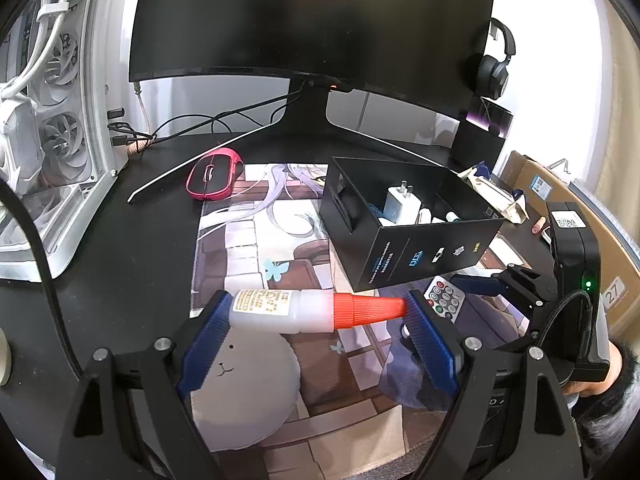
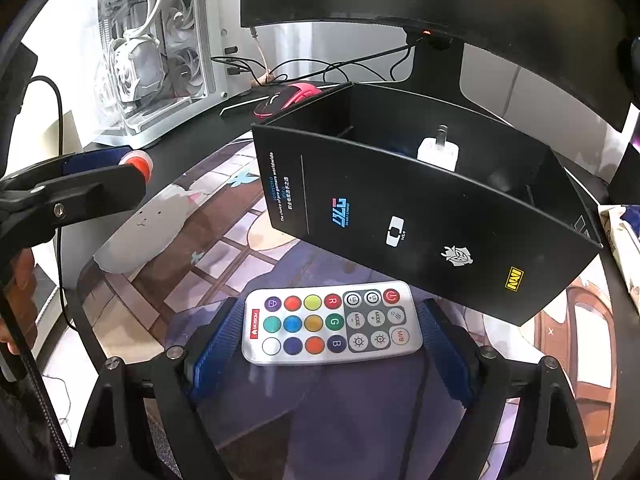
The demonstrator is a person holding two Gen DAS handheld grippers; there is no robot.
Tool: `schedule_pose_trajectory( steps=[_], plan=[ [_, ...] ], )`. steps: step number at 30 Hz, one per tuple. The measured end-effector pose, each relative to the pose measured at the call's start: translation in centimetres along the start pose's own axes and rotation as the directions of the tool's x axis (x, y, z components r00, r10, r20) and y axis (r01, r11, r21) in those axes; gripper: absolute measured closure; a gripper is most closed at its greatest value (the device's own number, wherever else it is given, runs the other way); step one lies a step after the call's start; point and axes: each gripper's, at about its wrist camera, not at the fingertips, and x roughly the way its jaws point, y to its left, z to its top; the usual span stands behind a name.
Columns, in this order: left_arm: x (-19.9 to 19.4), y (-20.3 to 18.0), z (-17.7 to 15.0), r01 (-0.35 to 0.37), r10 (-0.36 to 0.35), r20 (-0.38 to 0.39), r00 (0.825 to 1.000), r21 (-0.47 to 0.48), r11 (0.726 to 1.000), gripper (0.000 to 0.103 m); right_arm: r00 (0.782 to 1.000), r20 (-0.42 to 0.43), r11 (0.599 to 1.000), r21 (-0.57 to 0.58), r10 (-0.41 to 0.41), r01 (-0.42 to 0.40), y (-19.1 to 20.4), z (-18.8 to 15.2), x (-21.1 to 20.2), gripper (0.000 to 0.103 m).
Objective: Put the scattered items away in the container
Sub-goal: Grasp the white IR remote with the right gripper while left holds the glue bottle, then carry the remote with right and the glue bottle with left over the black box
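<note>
A white glue bottle (image 1: 280, 308) with an orange cap is clamped end to end between the blue pads of my left gripper (image 1: 318, 309), above the desk mat. The black open box (image 1: 420, 256) stands just beyond, holding a white charger (image 1: 400, 200) and other small items. In the right wrist view a white remote (image 2: 332, 326) with coloured buttons lies flat on the mat, in front of the box (image 2: 400, 216). My right gripper (image 2: 333, 309) straddles the remote, pads close on both sides with thin gaps showing. The orange cap (image 2: 138, 162) shows at far left.
A pink mouse (image 1: 214, 176) rests by the monitor stand (image 1: 308, 120). A white PC case (image 1: 48, 120) fills the left. Headphones (image 1: 494, 68) hang at the back right, above a cardboard box (image 1: 532, 184) and clutter. The printed desk mat (image 1: 248, 240) covers the middle.
</note>
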Motion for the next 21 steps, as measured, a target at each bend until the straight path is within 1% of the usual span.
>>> schedule_pose_trajectory(
  steps=[5,9,14,21],
  plan=[
    [-0.2,-0.5,0.1,-0.008,0.008,0.007,1.000,0.014,1.000,0.017,1.000,0.010,1.000,0.003,0.015,-0.015,-0.3,-0.6,-0.7,0.015],
    [-0.3,-1.4,0.2,-0.006,0.006,0.012,1.000,0.036,0.999,0.017,0.999,0.033,1.000,0.008,0.021,-0.021,-1.0,-0.8,-1.9,0.015],
    [-0.2,-2.4,0.2,-0.007,0.006,0.012,1.000,0.062,0.998,0.017,0.998,0.065,1.000,0.009,0.011,-0.012,-1.9,-0.9,-3.4,0.015],
    [-0.1,-2.5,0.7,-0.014,0.013,0.016,1.000,0.058,0.998,0.017,0.994,0.111,1.000,0.011,-0.008,0.007,-3.3,-0.6,-5.6,0.015]
  ],
)
